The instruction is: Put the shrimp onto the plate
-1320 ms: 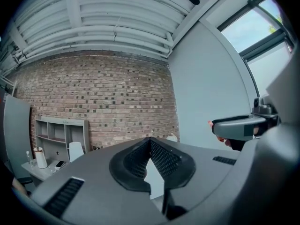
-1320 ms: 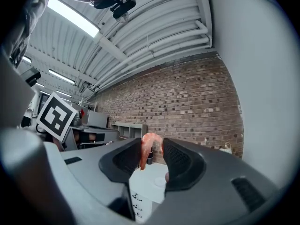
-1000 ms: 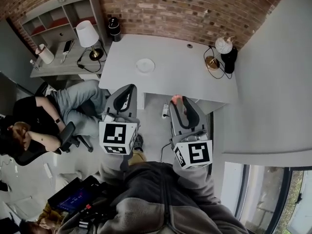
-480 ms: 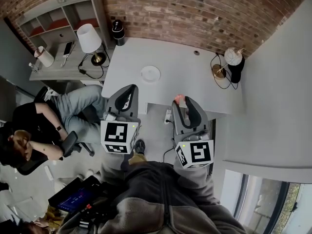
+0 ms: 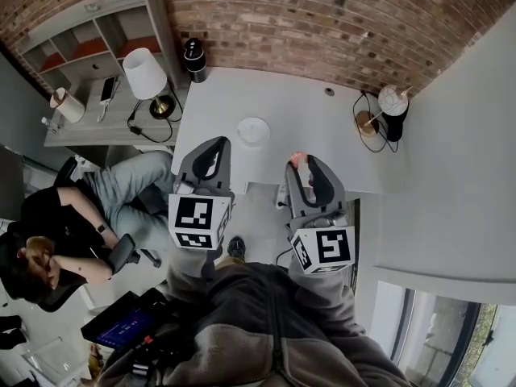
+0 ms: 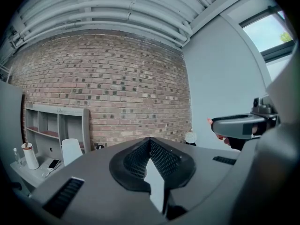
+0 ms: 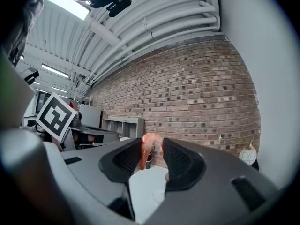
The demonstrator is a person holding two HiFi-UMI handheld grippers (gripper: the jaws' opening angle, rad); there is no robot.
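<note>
A pink shrimp point(image 5: 296, 160) sticks up between the tips of my right gripper point(image 5: 301, 164), whose jaws are shut on it. In the right gripper view the shrimp point(image 7: 148, 148) hangs curled between the two dark pads. A small white plate point(image 5: 253, 131) lies on the white table point(image 5: 322, 135), ahead and a little left of the shrimp. My left gripper point(image 5: 215, 143) hovers at the table's near edge, left of the plate, shut with nothing in it; its tips point(image 6: 150, 140) meet. The right gripper point(image 6: 236, 125) also shows from the side in the left gripper view.
A black speaker point(image 5: 194, 59) stands at the table's far left corner and a round lamp point(image 5: 393, 101) with cables at its right end. A side desk point(image 5: 97, 111) with a white lamp point(image 5: 145, 61) is left. A person point(image 5: 72, 216) sits at lower left. Brick wall behind.
Both grippers have come forward together toward the table; the plate and table edge now lie closer to their tips. The shrimp stays held in the right jaws.
</note>
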